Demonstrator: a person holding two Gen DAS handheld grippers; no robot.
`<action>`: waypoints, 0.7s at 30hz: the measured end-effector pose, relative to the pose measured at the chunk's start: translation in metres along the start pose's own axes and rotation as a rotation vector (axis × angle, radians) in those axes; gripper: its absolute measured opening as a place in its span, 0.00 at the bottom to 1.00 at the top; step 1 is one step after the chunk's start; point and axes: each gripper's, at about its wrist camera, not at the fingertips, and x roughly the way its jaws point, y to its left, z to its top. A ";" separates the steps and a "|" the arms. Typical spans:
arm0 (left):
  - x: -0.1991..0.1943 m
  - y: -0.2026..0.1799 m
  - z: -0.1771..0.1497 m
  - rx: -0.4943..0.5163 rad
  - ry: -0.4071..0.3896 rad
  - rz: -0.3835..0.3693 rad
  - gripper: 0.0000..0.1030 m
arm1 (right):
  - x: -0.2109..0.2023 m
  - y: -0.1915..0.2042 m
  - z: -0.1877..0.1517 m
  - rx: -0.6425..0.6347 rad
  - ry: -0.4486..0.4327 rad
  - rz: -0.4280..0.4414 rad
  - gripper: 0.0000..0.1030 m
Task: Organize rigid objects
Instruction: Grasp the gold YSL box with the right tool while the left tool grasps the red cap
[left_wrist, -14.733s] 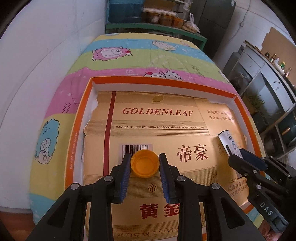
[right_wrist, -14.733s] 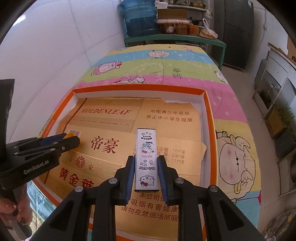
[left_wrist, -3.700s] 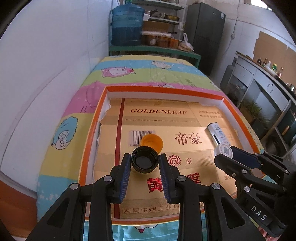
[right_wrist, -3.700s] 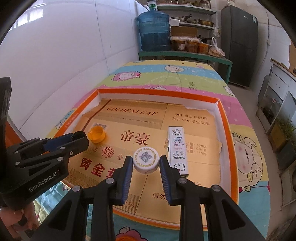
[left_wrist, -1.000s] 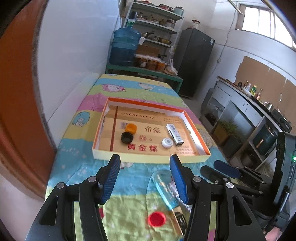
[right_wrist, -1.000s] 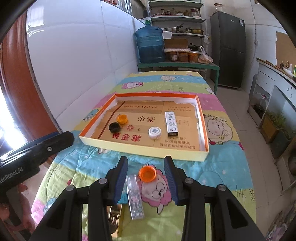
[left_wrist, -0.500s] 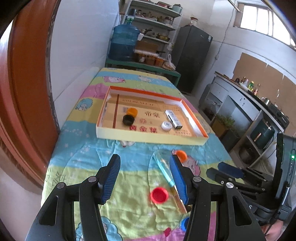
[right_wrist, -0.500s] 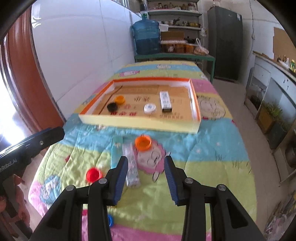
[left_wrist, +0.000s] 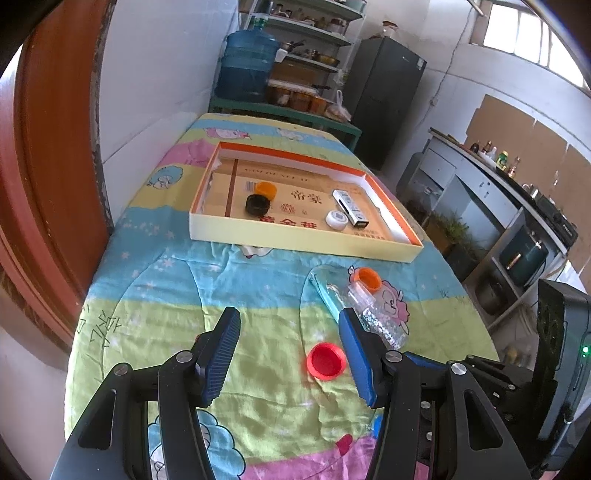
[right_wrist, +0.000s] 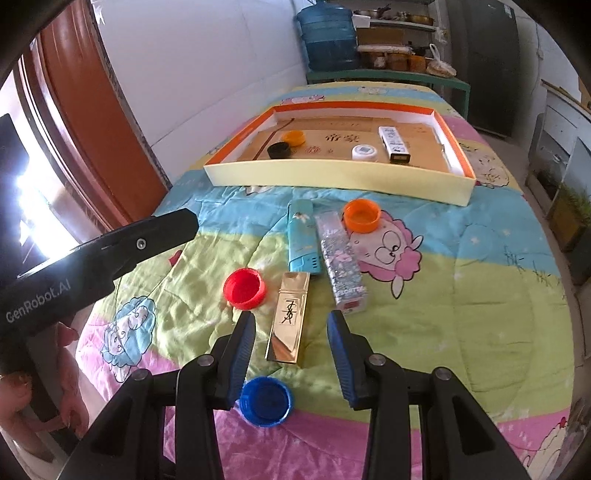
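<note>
An orange-rimmed cardboard tray (right_wrist: 332, 177) sits far on the bed and holds an orange cap (right_wrist: 294, 137), a black cap (right_wrist: 279, 150), a white round tin (right_wrist: 364, 152) and a white Hello Kitty box (right_wrist: 394, 143). On the quilt near me lie a red cap (right_wrist: 244, 288), a blue cap (right_wrist: 265, 400), an orange cap (right_wrist: 361, 215), a gold box (right_wrist: 289, 320), a teal box (right_wrist: 302, 236) and a glittery box (right_wrist: 341, 264). My right gripper (right_wrist: 291, 356) is open above the gold box. My left gripper (left_wrist: 290, 356) is open and empty, the red cap (left_wrist: 325, 360) beside its right finger.
The bed's quilt (right_wrist: 461, 295) is wrinkled. A white wall and a brown door frame (left_wrist: 44, 184) run along the left. A water jug (left_wrist: 246, 66) and shelves stand past the bed's far end. Cabinets (left_wrist: 498, 206) line the right side.
Both grippers have pulled back from the tray toward the near end of the bed, so more loose pieces show. The right gripper has come down over the gold box.
</note>
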 end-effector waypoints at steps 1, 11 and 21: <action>0.002 -0.001 -0.001 0.003 0.008 -0.004 0.56 | 0.001 0.000 0.000 -0.001 0.004 -0.002 0.39; 0.023 -0.014 -0.014 0.071 0.087 -0.020 0.56 | 0.012 -0.001 0.001 -0.016 0.016 -0.044 0.18; 0.036 -0.022 -0.021 0.094 0.132 -0.032 0.56 | -0.024 -0.030 0.005 0.058 -0.089 -0.034 0.18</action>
